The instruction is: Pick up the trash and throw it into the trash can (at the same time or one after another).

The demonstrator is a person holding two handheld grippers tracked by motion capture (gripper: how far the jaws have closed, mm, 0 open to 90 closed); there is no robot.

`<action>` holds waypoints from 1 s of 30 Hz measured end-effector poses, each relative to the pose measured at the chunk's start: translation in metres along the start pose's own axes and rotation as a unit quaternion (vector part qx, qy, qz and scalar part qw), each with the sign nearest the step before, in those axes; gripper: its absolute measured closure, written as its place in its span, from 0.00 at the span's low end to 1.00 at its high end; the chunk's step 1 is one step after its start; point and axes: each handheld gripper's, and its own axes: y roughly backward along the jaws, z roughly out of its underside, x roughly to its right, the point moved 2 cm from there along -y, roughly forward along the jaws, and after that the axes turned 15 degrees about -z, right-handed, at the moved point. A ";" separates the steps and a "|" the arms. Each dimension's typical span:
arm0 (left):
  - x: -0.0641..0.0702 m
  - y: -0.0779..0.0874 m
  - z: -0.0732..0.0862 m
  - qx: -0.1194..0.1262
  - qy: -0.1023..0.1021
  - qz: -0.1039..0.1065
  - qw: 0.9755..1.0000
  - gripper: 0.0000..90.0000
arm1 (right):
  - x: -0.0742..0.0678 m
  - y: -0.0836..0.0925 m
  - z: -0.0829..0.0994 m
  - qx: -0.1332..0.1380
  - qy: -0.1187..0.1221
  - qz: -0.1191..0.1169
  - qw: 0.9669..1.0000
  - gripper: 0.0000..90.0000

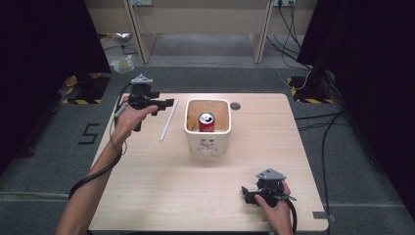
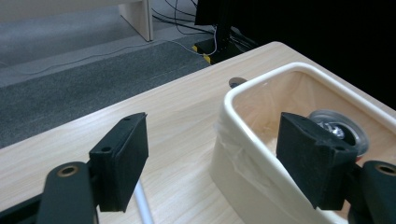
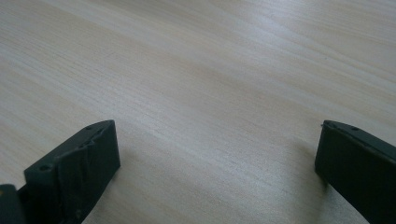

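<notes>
A cream square bin (image 1: 208, 144) stands in the middle of the wooden table (image 1: 161, 196), lined with thin plastic. Inside it stands a red soda can (image 1: 206, 122), upright, silver top showing. A white tube (image 1: 169, 120) lies on the table left of the bin. My left gripper (image 1: 166, 104) hovers over the far left of the table, open, pointing toward the bin; in the left gripper view the bin (image 2: 243, 163) and the can's top (image 2: 337, 130) sit past my open left gripper (image 2: 219, 158). My right gripper (image 1: 245, 195) rests low at the near right, open over bare wood (image 3: 210, 93).
A small dark round hole (image 1: 235, 105) marks the table behind the bin. Beyond the table are grey carpet, wooden desk legs (image 1: 137, 34) and loose cables (image 1: 293, 29). Black curtains flank both sides.
</notes>
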 end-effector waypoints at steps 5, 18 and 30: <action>-0.006 -0.014 0.013 -0.012 0.003 -0.014 1.000 0.29 | 0.000 0.000 0.000 0.000 0.002 0.001 1.000 0.00; -0.011 -0.048 0.047 -0.039 0.007 -0.036 0.999 0.33 | 0.000 0.000 0.000 0.000 0.002 0.001 1.000 0.00; -0.011 -0.077 0.071 -0.066 0.007 -0.055 0.996 0.36 | 0.000 0.000 0.000 0.000 0.001 0.000 1.000 0.00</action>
